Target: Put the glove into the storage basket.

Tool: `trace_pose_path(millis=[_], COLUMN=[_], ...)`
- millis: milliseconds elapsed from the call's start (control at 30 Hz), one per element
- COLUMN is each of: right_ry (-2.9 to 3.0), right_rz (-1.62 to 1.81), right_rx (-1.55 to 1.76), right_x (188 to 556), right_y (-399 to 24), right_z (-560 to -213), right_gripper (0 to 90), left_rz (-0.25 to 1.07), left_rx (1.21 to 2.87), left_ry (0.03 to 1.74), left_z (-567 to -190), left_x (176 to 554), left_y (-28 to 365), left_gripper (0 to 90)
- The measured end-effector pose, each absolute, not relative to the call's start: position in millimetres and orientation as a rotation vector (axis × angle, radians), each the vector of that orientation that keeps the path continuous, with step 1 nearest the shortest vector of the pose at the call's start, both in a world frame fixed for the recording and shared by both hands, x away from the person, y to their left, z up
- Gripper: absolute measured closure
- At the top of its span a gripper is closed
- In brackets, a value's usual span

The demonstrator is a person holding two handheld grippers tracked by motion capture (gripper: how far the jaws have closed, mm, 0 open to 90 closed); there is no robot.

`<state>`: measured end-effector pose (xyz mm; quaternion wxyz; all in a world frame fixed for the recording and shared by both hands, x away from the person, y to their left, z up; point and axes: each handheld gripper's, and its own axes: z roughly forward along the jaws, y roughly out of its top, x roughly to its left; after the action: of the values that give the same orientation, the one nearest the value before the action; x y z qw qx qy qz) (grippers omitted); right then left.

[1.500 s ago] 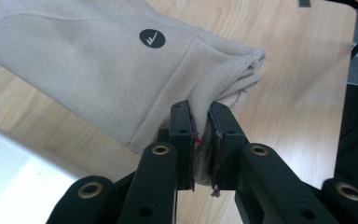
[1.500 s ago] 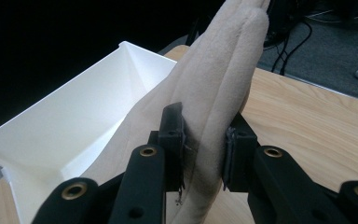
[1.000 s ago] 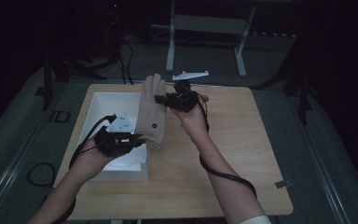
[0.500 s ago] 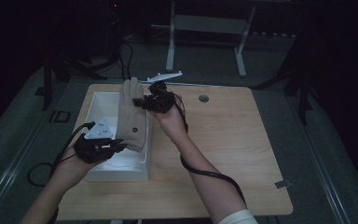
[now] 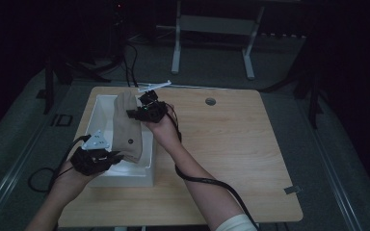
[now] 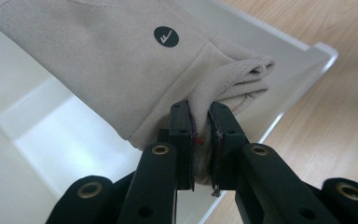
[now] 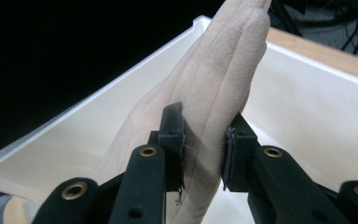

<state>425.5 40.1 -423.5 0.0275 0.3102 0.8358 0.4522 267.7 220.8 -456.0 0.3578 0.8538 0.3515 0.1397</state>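
The left gripper [image 5: 94,159], nearest the person, has its fingers [image 6: 182,140] pinched tight on the cuff end of a beige glove [image 5: 126,127], at the near edge of a white bin [image 5: 101,108]. In the left gripper view the cuff fabric is squeezed between the pads, and a small round dark logo sits on the glove just beyond them.

A second ago the glove hung over the middle of the desk [image 5: 236,144], beside the bin. It has since been carried sideways and now stretches above the bin's opening, along its length.

Farther off, at the bin's far end, the right gripper [image 5: 147,109] holds the glove's finger end, its fingers [image 7: 171,135] closed on the bunched fabric with the tips rising past them over the bin's white wall.

Judging by this shift, the glove is probably being put into the bin; what remains is lowering it and letting go at both ends.
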Motion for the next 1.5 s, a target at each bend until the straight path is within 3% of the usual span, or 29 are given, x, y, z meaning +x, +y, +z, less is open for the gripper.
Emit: trace_pose_path(millis=[233, 667, 867, 1000, 1133, 1400, 1500], right_ry=[2.636, 2.673, 2.648, 2.642, 2.649, 2.631, 2.628], right_rz=[1.246, 1.035, 1.065, 1.072, 1.116, 1.288, 1.352], right_rx=[0.945, 0.889, 0.89, 0.897, 0.857, 0.814, 0.804], right_x=[426.4, 422.7, 422.9, 423.1, 420.1, 415.1, 413.6], right_y=[56.1, 73.4, 71.3, 67.9, 60.9, 37.2, 19.2], right_z=[-450.9, -454.9, -452.1, -449.7, -445.3, -429.0, -420.7], right_gripper=[73.4, 72.2, 53.4, 48.4, 40.2, 24.0, 16.9], left_rz=[0.372, 0.322, 0.323, 0.325, 0.338, 0.34, 0.413], left_rx=[2.298, 2.292, 2.295, 2.282, 2.2, 2.012, 1.921], left_ry=[0.96, 0.975, 1.019, 1.038, 1.081, 1.123, 1.086], left_z=[-482.8, -499.2, -503.0, -501.0, -495.3, -479.2, -466.6], left_x=[271.9, 276.9, 280.2, 280.9, 281.1, 281.4, 278.6], left_y=[210.9, 208.9, 206.3, 205.1, 207.5, 208.5, 205.6], left_gripper=[81.6, 81.3, 65.0, 56.0, 47.6, 15.4, 13.9])
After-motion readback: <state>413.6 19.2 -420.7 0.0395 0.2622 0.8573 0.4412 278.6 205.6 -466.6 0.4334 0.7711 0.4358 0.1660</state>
